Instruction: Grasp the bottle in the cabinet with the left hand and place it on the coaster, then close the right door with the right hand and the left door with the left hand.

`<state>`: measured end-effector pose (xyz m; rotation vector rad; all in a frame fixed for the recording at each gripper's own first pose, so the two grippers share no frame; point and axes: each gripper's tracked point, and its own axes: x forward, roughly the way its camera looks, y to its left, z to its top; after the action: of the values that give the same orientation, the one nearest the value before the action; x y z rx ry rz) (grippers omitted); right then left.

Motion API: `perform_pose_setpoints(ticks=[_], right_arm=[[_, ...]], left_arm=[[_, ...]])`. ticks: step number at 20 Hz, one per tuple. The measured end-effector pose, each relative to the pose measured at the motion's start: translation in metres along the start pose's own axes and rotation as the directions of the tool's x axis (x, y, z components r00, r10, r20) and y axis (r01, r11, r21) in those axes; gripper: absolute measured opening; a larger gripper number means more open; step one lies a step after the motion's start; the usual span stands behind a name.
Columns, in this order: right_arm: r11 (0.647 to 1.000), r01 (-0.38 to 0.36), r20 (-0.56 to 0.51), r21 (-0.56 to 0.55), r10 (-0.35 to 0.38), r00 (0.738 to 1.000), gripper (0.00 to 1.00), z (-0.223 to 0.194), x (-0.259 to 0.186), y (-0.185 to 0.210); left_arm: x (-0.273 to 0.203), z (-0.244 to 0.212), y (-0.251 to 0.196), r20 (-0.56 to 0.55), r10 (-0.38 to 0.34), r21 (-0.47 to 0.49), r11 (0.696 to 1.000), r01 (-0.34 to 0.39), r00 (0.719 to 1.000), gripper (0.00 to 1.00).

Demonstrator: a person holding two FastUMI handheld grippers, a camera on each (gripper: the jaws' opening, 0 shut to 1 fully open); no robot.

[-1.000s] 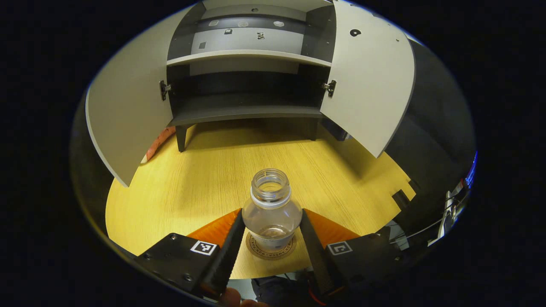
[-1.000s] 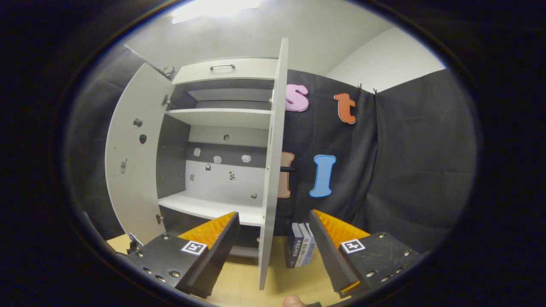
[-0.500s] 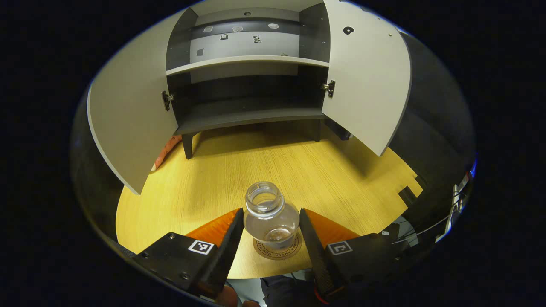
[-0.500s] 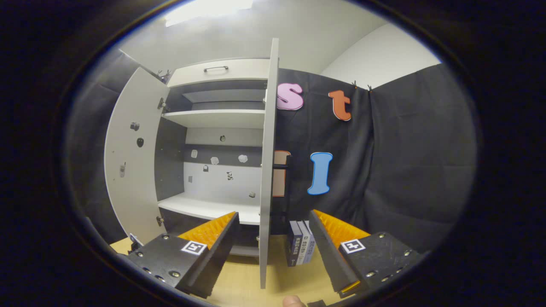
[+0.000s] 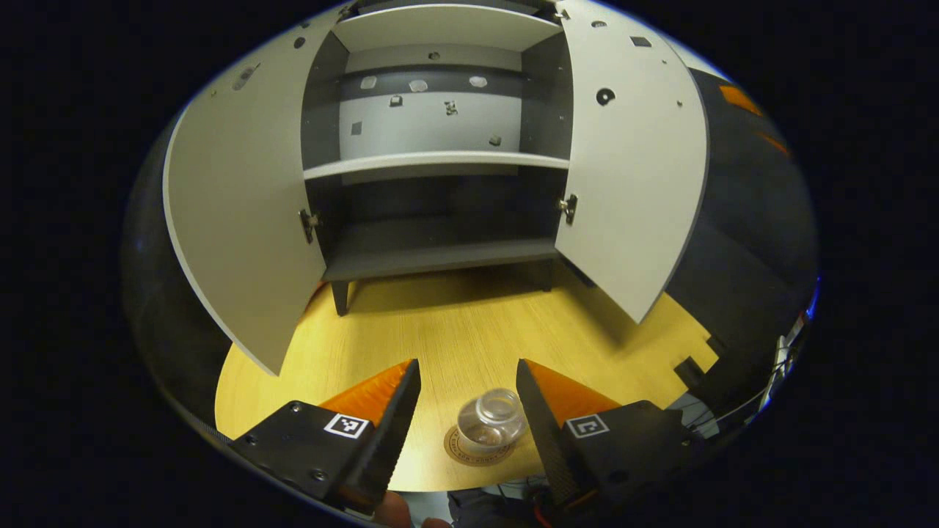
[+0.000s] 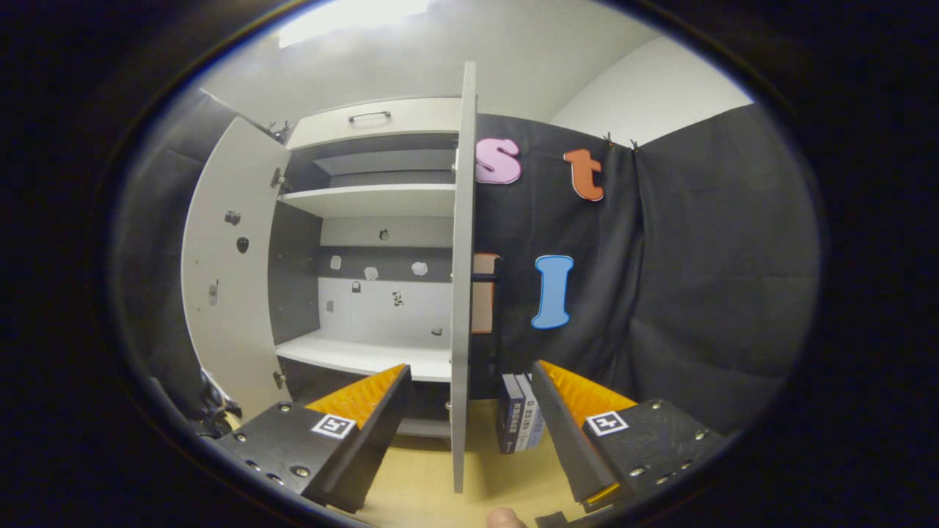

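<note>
A clear capless bottle [image 5: 491, 419] stands upright on a round brown coaster [image 5: 466, 455] near the table's front edge. My left gripper [image 5: 466, 411] hangs open above it, fingers apart and not touching the bottle. Beyond stands the cabinet [image 5: 440, 158] with its left door [image 5: 242, 213] and right door [image 5: 634, 176] both swung wide. In the right gripper view, the right door [image 6: 462, 279] shows edge-on just ahead, with my right gripper [image 6: 469, 425] open in front of its lower edge. The left door [image 6: 227, 271] and the shelves [image 6: 367, 352] show beyond.
The yellow wooden table [image 5: 455, 337] stretches between the cabinet's legs and the coaster. A few dark books [image 6: 519, 422] stand on the table to the right of the right door. Black cloth [image 6: 697, 279] walls the booth.
My left gripper has let go of the bottle on the coaster and risen, so the bottle now sits lower and smaller between its fingers. The right gripper has barely shifted.
</note>
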<state>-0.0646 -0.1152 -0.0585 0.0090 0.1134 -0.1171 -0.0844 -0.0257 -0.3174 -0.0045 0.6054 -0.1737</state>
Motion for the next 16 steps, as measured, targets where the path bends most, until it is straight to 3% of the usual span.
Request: perform_pose_setpoints(ticks=[4, 5, 7, 8, 10, 16], right_arm=[[1.0, 0.01, -0.003, -0.003, -0.01, 1.0, 0.98, 0.0, 0.0, -0.003], [1.0, 0.013, -0.001, -0.004, -0.013, 1.0, 0.99, 0.0, 0.0, -0.003], [1.0, 0.02, 0.006, -0.007, -0.02, 1.0, 0.98, 0.002, 0.0, -0.005], [1.0, 0.022, 0.007, -0.008, -0.021, 1.0, 0.99, 0.003, 0.001, -0.005], [1.0, 0.025, 0.01, -0.01, -0.025, 1.0, 0.97, 0.003, 0.003, -0.006], [0.994, 0.097, 0.05, -0.049, -0.095, 0.994, 0.98, 0.016, 0.021, -0.028]], left_arm=[[-0.016, 0.085, 0.01, 0.173, 0.05, -0.04, 0.998, -0.044, 0.984, 0.8], [-0.023, 0.113, 0.018, 0.243, 0.088, -0.037, 0.996, -0.081, 0.966, 0.8], [-0.042, 0.168, 0.033, 0.384, 0.15, -0.022, 0.988, -0.154, 0.911, 0.97], [-0.051, 0.191, 0.036, 0.432, 0.165, -0.012, 0.984, -0.177, 0.887, 1.0], [-0.065, 0.217, 0.036, 0.48, 0.169, -0.002, 0.981, -0.191, 0.861, 1.0], [-0.1, 0.246, 0.054, 0.51, 0.228, -0.091, 0.973, -0.212, 0.83, 0.99]])
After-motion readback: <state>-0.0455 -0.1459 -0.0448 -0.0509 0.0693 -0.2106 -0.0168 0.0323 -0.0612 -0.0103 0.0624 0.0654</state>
